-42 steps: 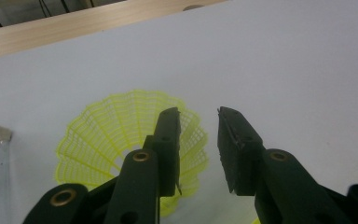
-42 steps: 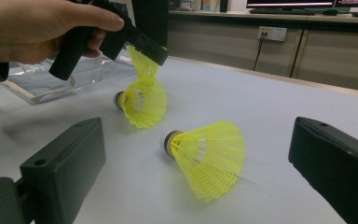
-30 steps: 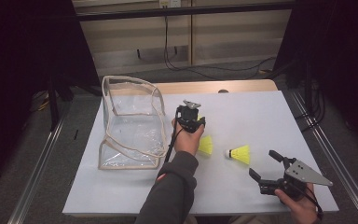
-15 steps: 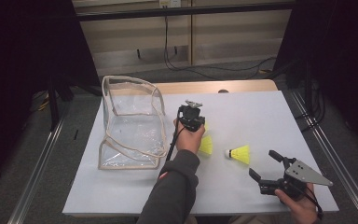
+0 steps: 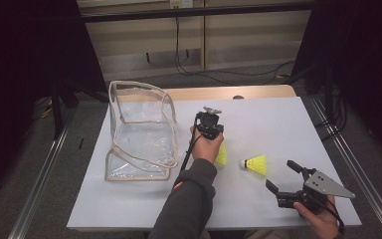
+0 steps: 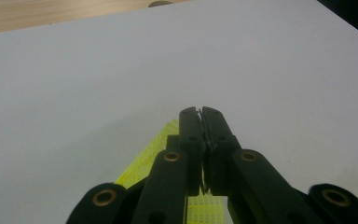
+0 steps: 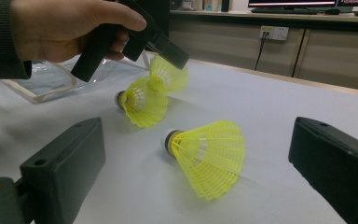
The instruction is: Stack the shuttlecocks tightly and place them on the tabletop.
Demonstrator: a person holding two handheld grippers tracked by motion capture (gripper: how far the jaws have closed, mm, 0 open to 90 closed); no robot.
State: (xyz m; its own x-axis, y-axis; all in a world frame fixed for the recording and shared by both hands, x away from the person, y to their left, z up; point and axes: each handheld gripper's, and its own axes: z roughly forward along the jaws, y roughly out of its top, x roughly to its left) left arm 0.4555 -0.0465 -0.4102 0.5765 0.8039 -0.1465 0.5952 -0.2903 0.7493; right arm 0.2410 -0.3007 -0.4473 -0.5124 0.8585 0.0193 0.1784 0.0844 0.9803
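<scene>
Three yellow shuttlecocks are on or near the white table (image 5: 278,119). My left gripper (image 5: 210,127) (image 6: 200,112) (image 7: 177,58) is shut on the mesh skirt of one shuttlecock (image 7: 170,74) (image 6: 151,156) (image 5: 222,153). A second shuttlecock (image 7: 142,102) lies just beneath the held one, its cork towards the bag. The third shuttlecock (image 5: 254,163) (image 7: 205,156) lies on its side to the right. My right gripper (image 5: 280,174) (image 7: 200,161) is open near the front right edge, its jaws wide on either side of the third shuttlecock and short of it.
A clear plastic bag (image 5: 139,134) (image 7: 51,79) with pale piping stands open on the left of the table. A strip of wood (image 5: 219,93) shows along the table's far edge. Cabinets and cables lie beyond it.
My left gripper has drifted slightly to the right with its shuttlecock. The right gripper and the lone shuttlecock have not moved.
</scene>
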